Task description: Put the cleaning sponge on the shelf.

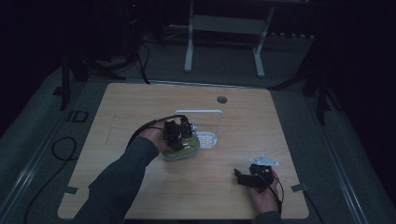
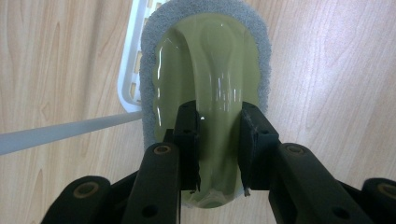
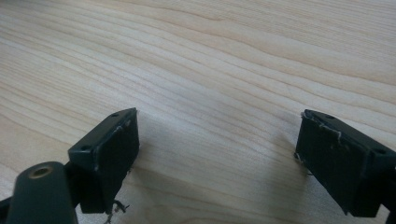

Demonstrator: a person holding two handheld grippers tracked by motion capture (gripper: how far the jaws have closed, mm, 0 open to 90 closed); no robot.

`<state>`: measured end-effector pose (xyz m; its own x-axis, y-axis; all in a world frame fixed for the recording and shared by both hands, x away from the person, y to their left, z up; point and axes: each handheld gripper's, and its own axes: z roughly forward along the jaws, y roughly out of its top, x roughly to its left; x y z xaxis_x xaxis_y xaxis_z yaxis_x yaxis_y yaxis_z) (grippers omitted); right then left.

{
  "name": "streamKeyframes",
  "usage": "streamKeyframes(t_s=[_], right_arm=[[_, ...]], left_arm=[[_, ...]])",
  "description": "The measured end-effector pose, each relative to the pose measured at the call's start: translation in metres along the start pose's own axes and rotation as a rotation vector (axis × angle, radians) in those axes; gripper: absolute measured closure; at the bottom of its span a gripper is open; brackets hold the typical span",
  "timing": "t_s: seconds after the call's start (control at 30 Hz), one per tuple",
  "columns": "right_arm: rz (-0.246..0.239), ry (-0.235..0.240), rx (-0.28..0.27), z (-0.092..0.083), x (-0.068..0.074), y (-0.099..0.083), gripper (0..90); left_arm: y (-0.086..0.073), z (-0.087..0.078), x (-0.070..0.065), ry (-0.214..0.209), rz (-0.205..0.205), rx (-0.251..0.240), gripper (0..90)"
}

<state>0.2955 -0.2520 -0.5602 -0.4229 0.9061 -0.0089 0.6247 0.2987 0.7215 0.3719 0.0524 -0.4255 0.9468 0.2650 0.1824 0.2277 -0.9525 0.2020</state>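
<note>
An olive-green scrubbing brush [image 2: 210, 79] with a grey pad rim lies on the table beside a white rack [image 1: 205, 126]. My left gripper [image 2: 218, 154] is shut on the raised ridge of the brush handle, both pads pressing its sides. In the high view the left gripper [image 1: 180, 133] sits over the green brush [image 1: 183, 151] near the table's middle. My right gripper [image 3: 217, 154] stands open over bare wood, nothing between its jaws; from above the right gripper [image 1: 243, 177] rests low at the front right.
The white rack's tray [image 2: 130, 70] and a white bar [image 2: 70, 130] lie just left of the brush. A round grommet hole [image 1: 222, 99] sits at the table's far edge. A white frame stand [image 1: 224, 28] is on the floor beyond.
</note>
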Motion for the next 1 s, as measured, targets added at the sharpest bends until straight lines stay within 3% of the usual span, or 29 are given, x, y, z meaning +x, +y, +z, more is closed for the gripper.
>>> streamKeyframes(t_s=[0.37, 0.8, 1.0], right_arm=[[0.0, 0.0, 0.0, 0.0, 0.0, 0.0, 12.9], [0.0, 0.0, 0.0, 0.0, 0.0, 0.0, 13.0], [0.0, 0.0, 0.0, 0.0, 0.0, 0.0, 13.0]], left_arm=[[0.001, 0.002, 0.003, -0.004, 0.029, -0.009, 71.7], [0.008, -0.003, 0.006, 0.037, 0.068, -0.011, 71.7], [0.01, 0.003, 0.007, 0.03, 0.085, -0.007, 71.7]])
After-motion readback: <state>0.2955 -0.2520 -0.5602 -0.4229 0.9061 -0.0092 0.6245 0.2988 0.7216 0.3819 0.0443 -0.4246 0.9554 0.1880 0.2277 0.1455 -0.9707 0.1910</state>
